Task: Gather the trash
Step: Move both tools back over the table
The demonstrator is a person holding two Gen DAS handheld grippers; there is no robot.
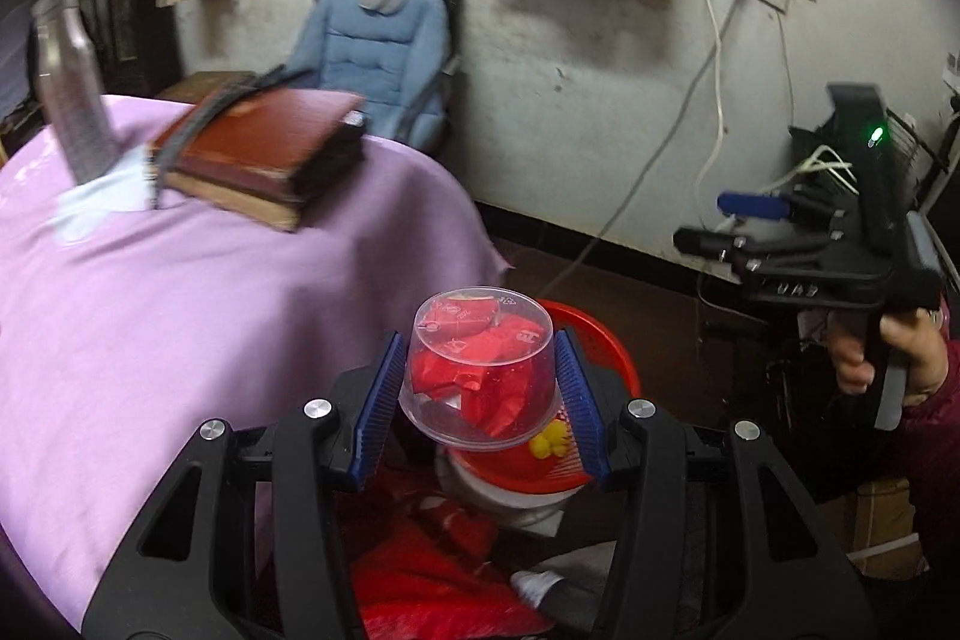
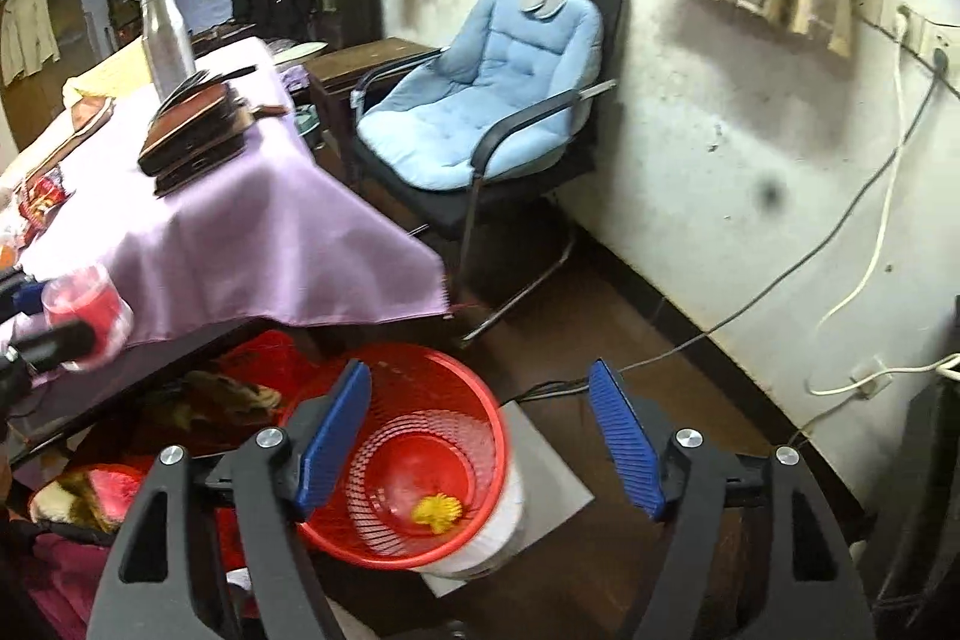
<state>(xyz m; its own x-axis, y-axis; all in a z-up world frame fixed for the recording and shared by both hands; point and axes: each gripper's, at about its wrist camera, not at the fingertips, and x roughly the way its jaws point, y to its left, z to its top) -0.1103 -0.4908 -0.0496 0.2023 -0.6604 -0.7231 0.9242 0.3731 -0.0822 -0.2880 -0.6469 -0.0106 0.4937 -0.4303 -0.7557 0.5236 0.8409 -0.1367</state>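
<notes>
My left gripper (image 1: 480, 388) is shut on a clear plastic cup (image 1: 480, 370) stuffed with red wrappers, held upside down above the red mesh trash basket (image 1: 591, 334) on the floor. The same cup (image 2: 90, 307) shows at the left edge of the right wrist view, beside the table edge. My right gripper (image 2: 480, 436) hangs open over the basket (image 2: 408, 460) with nothing between its blue pads (image 2: 624, 436). A crumpled yellow scrap (image 2: 438, 511) lies at the bottom of the basket. In the left wrist view my right gripper (image 1: 714, 226) appears at the right, held by a hand (image 1: 888, 358).
A table with a purple cloth (image 1: 210, 292) carries stacked brown books (image 1: 264, 154), a steel bottle (image 1: 69, 82) and more wrappers (image 2: 42, 199). A chair with a blue cushion (image 2: 492, 94) stands by the wall. Cables (image 2: 870, 250) trail along the floor and wall.
</notes>
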